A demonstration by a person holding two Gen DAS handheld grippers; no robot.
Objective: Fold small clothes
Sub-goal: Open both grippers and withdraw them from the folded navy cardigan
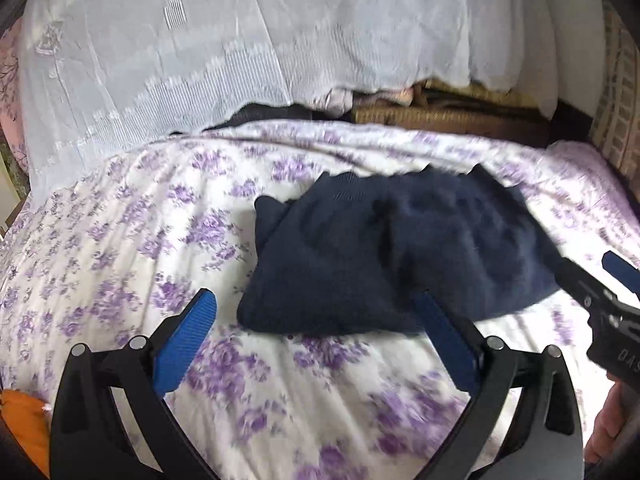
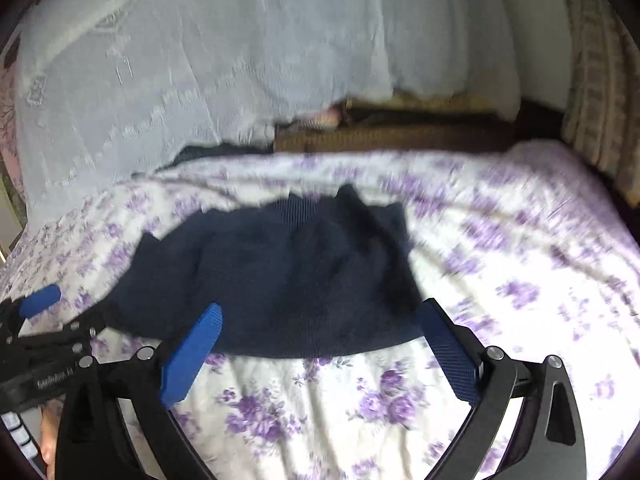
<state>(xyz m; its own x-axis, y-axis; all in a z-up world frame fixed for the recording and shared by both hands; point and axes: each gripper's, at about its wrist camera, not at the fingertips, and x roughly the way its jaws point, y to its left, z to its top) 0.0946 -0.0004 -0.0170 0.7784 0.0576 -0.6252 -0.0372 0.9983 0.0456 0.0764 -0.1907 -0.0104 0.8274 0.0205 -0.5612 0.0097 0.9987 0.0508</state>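
Navy knit garment (image 1: 384, 252) lies folded into a thick, rumpled bundle on the bed (image 1: 120, 240), on a white sheet with purple flowers. A ribbed hem or collar edge shows along its far side in the right wrist view; which part of the garment it is can't be told. Its exact type is also unclear, sweater-like at best.

Left gripper (image 1: 316, 340) has its jaws spread wide, nothing between them; its right blue pad overlaps the garment's near edge in the picture, contact not clear. Right gripper (image 2: 320, 346) is likewise spread wide and empty, sitting just short of the garment's near edge. Each gripper pokes into the other's view at the frame edge, cut off.

The right wrist view is motion-blurred, so the sheet pattern smears on the right side. Behind the bed hangs a white lace curtain (image 1: 200, 48), covering most of the background. A wicker basket (image 1: 440, 116) with pale clothes peeks out below it, mostly hidden. An orange item (image 1: 20, 420) at lower left is cut off, unidentifiable. Part of a hand (image 1: 608, 420) shows at lower right.
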